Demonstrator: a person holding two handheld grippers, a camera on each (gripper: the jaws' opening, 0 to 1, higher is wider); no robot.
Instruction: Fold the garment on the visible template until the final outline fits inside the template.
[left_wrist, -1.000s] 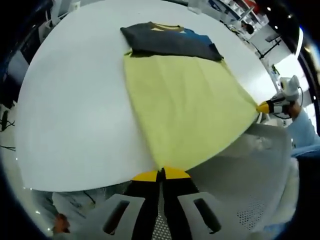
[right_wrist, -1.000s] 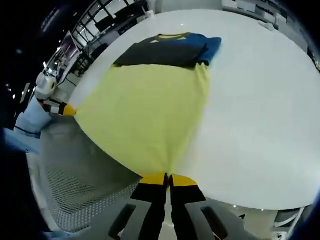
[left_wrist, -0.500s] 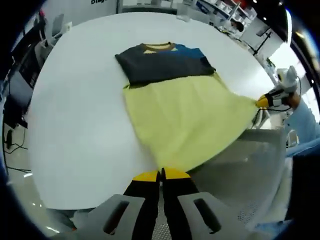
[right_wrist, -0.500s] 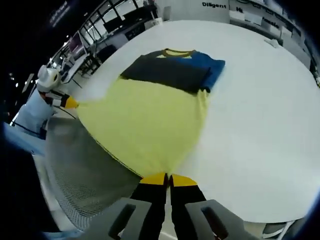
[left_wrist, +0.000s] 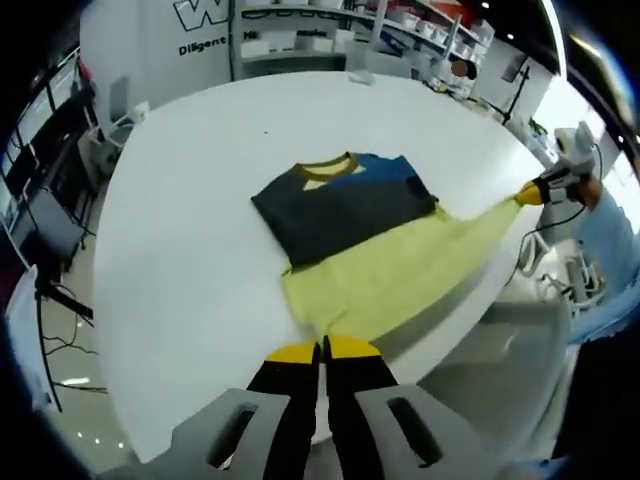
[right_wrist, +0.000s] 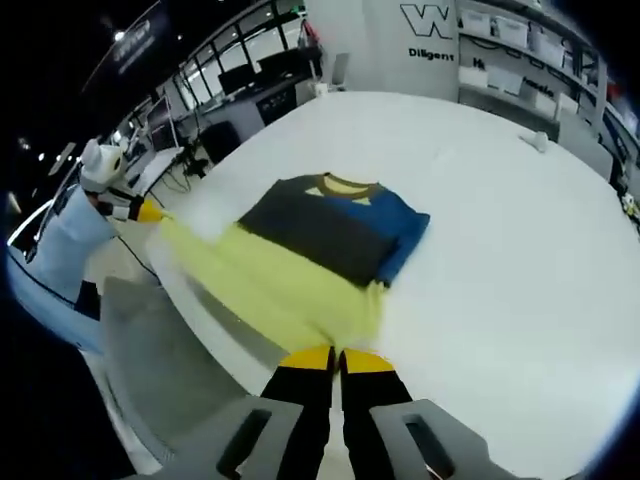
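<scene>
Garment: we find its yellow lower part lifted off the table at the near edge, with one hem corner pinched in each gripper. In the left gripper view, the left gripper has its jaws pressed together on the near hem corner. In the right gripper view, the right gripper is likewise clamped on its own hem corner, and the yellow cloth runs from it in a slack band toward the other gripper at the left.

Beyond the hem, we note the dark upper part lying flat on the white table, blue sleeve folded in at one side, collar pointing away from us. We cannot make out a template outline under the garment in either view.

We judge the step in hand to be carrying the hem up and over toward the collar. To do it well, we advise keeping both corners level and equally tensioned so that the hem edge stays straight, moving both grippers at one pace, and laying the hem square on the shoulders before releasing. Sag between the grippers risks a crooked crease. Shelving stands well beyond the table.
</scene>
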